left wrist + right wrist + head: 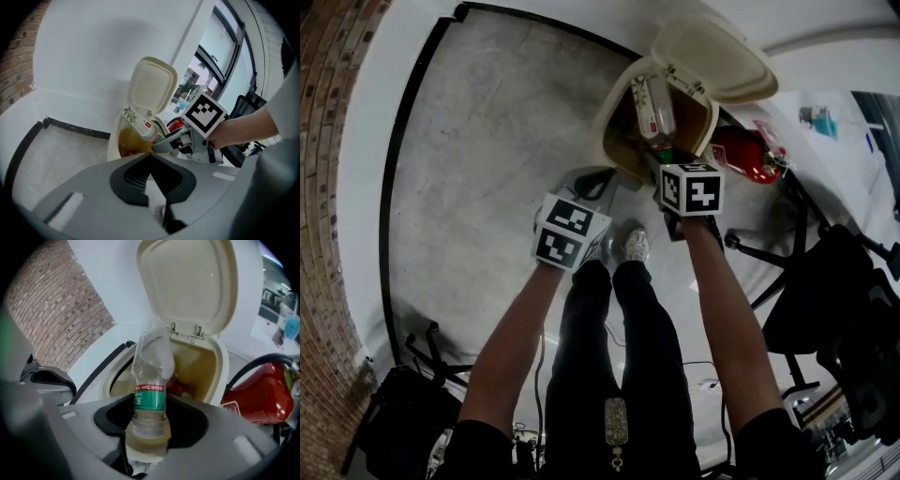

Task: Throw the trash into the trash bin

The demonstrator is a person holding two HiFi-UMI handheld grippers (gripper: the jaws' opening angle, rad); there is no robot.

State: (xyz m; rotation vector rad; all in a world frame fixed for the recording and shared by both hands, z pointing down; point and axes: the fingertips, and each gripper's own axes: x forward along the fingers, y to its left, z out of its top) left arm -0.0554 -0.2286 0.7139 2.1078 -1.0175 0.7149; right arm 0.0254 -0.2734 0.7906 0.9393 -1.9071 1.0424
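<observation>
A cream pedal trash bin (614, 122) stands by the wall with its lid (712, 58) swung up. My right gripper (661, 155) is shut on a clear plastic bottle (654, 108) with a green label, which hangs over the bin's mouth. In the right gripper view the bottle (151, 399) sticks out from between the jaws (150, 437), pointing at the bin (222, 371), where some trash lies. My left gripper (595, 183) hovers left of the bin, lower and nearer me, shut and empty. From the left gripper view (152, 161) the bottle (140, 123) shows above the bin (115, 140).
A red fire extinguisher (750, 155) lies right of the bin. Black chairs and stands (834, 291) crowd the right side. The person's legs and shoes (633, 246) are just in front of the bin. A brick wall (328, 141) runs along the left, beyond grey concrete floor.
</observation>
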